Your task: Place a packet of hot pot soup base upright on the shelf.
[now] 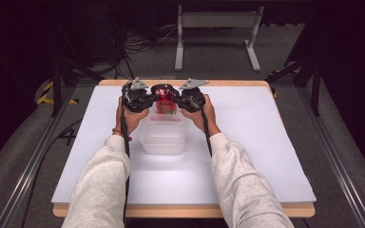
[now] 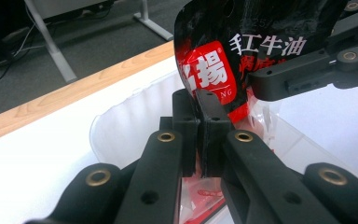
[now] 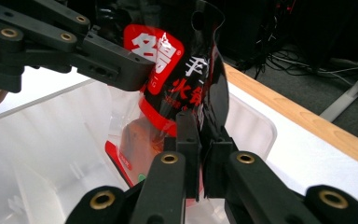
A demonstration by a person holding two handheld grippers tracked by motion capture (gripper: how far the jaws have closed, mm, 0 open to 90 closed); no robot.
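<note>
Holding a red and black sauce packet (image 1: 165, 101) between them, both grippers hang over the far end of a clear plastic box (image 1: 162, 140) that sits on the white table (image 1: 247, 156). The left gripper (image 2: 199, 128) has its jaws pressed together on one edge of the packet, and the right gripper (image 3: 199, 140) has its jaws pinched shut on the opposite edge, so the packet stands upright between the two, its lower end dipping inside the box.

The likeliest trouble, as I judge it, comes from the grip being on thin, glossy film at the edges only. If either hand pulls outward or twists, the film could slide out of the jaws and the packet would swing or drop unevenly, perhaps landing across the rim of the box and not flat inside. Pulling both ways at once could also stretch or tear the seam. If one gripper lets go before the other, the packet would hang from a single corner and tip. The box looks light, so a packet dragging on its wall could nudge it across the table.

The packet is a soft pouch, black at the top and bright red lower down, with large white and red Chinese characters printed on it. A clear window low on it shows something reddish-brown inside. Its surface is shiny and creased.
</note>
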